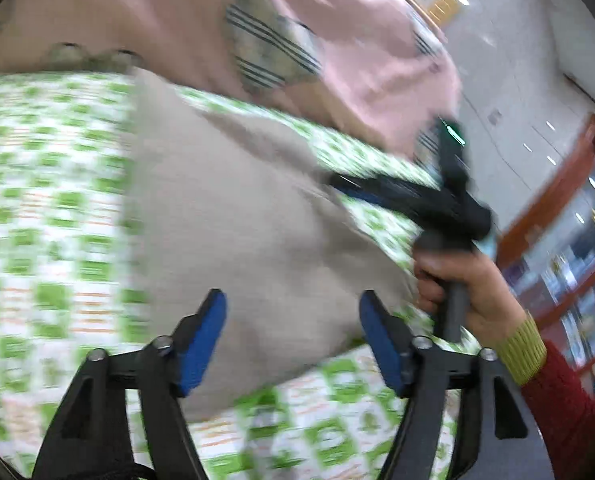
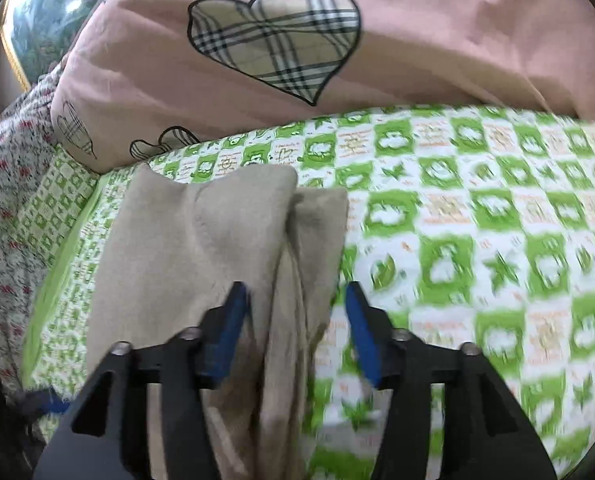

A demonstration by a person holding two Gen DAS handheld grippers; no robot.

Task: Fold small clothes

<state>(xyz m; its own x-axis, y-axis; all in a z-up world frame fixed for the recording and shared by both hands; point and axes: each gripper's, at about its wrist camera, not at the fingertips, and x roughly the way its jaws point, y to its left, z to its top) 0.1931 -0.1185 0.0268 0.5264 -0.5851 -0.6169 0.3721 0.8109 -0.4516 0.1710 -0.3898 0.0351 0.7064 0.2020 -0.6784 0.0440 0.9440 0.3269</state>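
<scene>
While both tools hang over the bed, their blue pads stand apart and press on nothing. The left tool (image 1: 293, 344) has the beige cloth (image 1: 233, 216) lying right under and ahead of it, with open space on each side of the pads. The right tool (image 2: 297, 332) also stands apart; a bunched edge of the same beige cloth (image 2: 217, 240) runs up between its pads, but the pads do not squeeze it.

In the right wrist view the cloth lies long and narrow, running straight away from the tool toward the pink pillow (image 2: 417, 60). One layer sits on top of another, and a thin strip sticks out on the right side. The far end is nearly square.

The cloth rests flat on the green and white sheet (image 2: 497, 220). The person's right hand (image 1: 465, 292) holds its tool just at the cloth's right edge, so that hand looks nearer to the loose strip. I think the next fold would go across the long way.
</scene>
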